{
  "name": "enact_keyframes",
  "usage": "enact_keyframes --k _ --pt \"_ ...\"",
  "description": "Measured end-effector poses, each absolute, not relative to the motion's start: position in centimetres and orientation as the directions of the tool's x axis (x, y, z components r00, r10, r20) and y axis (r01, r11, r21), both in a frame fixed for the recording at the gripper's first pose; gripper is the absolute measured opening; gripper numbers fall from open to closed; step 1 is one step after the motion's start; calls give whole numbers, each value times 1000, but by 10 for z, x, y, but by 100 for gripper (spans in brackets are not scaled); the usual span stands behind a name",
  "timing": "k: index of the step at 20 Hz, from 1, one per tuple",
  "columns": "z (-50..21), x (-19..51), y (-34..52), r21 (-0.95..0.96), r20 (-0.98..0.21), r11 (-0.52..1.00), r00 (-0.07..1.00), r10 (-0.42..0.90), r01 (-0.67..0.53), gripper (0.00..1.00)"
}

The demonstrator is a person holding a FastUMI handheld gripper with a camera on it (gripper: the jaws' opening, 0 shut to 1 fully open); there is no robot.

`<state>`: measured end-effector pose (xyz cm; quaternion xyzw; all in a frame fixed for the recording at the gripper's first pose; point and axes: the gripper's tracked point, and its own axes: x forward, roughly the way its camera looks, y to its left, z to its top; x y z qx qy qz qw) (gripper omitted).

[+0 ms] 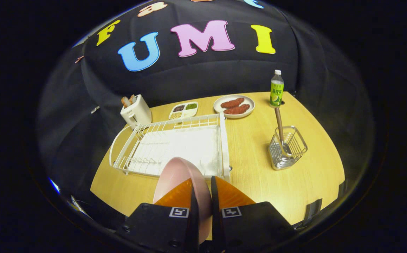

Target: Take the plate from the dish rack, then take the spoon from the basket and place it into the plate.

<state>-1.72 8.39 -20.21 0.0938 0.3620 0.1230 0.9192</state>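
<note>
A pink plate [179, 175] stands on edge between my two orange fingers [177, 195], held up over the near edge of the white dish rack [175, 146]. My gripper [202, 189] is shut on the plate's rim. The rack's slots behind the plate hold nothing. To the right, beyond the fingers, a wire basket [288, 147] stands on the wooden table [252, 168]. A spoon with a wooden handle [280, 128] stands upright in it, its bowl down inside.
At the table's far side are a white toaster [135, 110] with bread in it, a divided dish of grains [183, 110], a plate with two brown patties [234, 106] and a green bottle [276, 88]. Bare table lies between rack and basket.
</note>
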Motion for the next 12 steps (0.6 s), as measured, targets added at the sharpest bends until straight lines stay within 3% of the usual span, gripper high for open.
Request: enact_keyframes --k 12 --pt "-300 -30 81 455 -692 890 619 372 -27 20"
